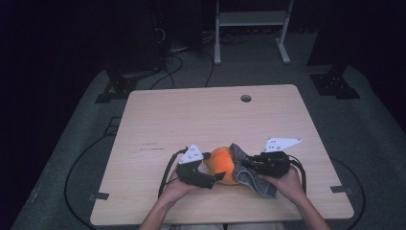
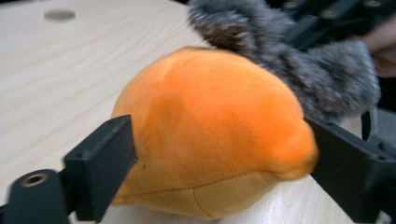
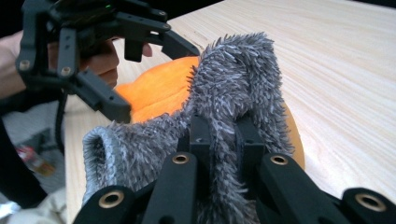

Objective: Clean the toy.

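Low centre of the high view, near the front edge of the pale wooden table (image 1: 191, 115), sits the round orange plush ball (image 1: 221, 164), with both grippers closed in on it from either side. The left gripper (image 1: 216, 178) comes in from the lower left, and in the left gripper view its black jaws stand spread wide on either flank of the orange plush ball (image 2: 210, 135); the left-hand jaw sits right at the fabric, the right-hand one hard against the ball's far bulge, but I cannot tell that they squeeze it, so I read it as a loose straddle, not a grip.

Over on the right, the right gripper (image 1: 249, 165) is pinched tight on the shaggy grey furry cloth (image 1: 251, 175), which drapes over the ball's right side and trails toward the lower centre of the frame. The right gripper view shows the two jaws clamped together with a ridge of grey fur (image 3: 233, 121) bunched between them, the orange showing behind it.

My read: this is the peeling or pulling stage, fur cover against ball. Next move calls for the left jaws to close and steady the ball while the right draws the cloth along, slowly, so the fur does not slip out.
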The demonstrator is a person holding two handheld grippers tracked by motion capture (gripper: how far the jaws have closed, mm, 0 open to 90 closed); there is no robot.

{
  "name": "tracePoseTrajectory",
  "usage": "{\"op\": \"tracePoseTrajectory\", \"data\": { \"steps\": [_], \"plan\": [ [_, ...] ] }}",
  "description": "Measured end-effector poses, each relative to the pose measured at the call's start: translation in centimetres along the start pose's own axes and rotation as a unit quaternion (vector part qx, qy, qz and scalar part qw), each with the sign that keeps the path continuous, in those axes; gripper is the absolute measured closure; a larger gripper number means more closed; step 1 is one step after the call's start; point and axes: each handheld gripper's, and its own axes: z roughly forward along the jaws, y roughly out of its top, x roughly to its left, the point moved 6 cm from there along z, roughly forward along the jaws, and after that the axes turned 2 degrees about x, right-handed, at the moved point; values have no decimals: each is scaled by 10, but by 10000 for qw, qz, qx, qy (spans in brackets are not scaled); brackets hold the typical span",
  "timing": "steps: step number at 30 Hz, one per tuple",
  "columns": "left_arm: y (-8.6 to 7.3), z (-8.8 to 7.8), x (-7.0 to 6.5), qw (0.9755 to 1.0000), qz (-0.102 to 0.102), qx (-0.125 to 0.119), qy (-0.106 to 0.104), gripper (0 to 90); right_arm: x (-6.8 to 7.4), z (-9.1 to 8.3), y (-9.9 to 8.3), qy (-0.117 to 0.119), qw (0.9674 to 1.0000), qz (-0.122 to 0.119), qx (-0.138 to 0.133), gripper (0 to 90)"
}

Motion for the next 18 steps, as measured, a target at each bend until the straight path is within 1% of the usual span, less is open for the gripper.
{"op": "tracePoseTrajectory", "data": {
  "steps": [1,2,3,4,5,6,7,8,9,10,11,12,13,14,15,16,17,18],
  "plan": [
    [-1,2,-1,9999,-157,-33,19,139,2,0,0,-27,10000,-78,23,804],
    [-1,2,-1,9999,-157,-33,19,195,2,0,0,-27,10000,-78,23,804],
    [-1,1,-2,9996,118,-100,232,251,3,1,1,-42,9999,-92,17,804],
    [-1,1,-2,9996,118,-100,232,306,3,1,1,-42,9999,-92,17,804],
    [4,-3,-2,9980,397,-224,437,340,5,1,2,-55,9999,-100,-36,804],
    [7,-5,-3,9967,587,-270,497,361,6,1,3,-56,9999,-118,-55,805],
    [8,-6,-3,9962,652,-283,496,368,8,1,3,-55,9998,-145,-77,805],
    [8,-6,-3,9962,652,-283,496,360,9,1,3,-70,9998,-166,-80,805],
    [8,-7,-1,9978,541,-258,272,330,9,1,3,-70,9998,-174,-73,805],
    [7,-6,0,9993,254,-255,45,275,9,1,2,-46,9999,-133,-56,805],
    [6,-6,2,9996,7,-250,-97,226,9,2,1,-6,9999,-101,-51,806],
    [4,-5,4,9996,-92,-255,-119,209,9,4,-1,57,9999,-85,-48,805],
    [2,-4,4,9998,-1,-211,-73,222,11,5,-2,75,9999,-91,-19,806],
    [2,-4,4,9998,-1,-211,-73,256,11,5,-2,75,9999,-91,-19,806],
    [0,-4,3,9996,133,-245,43,292,13,7,0,11,9998,-214,51,805],
    [0,-4,3,9996,133,-245,43,318,13,6,1,-17,9997,-254,69,805],
    [0,-4,2,9994,190,-250,119,339,14,4,4,-73,9996,-274,31,805],
    [1,-4,1,9990,338,-220,201,339,14,4,4,-73,9996,-274,31,805]
  ]
}}
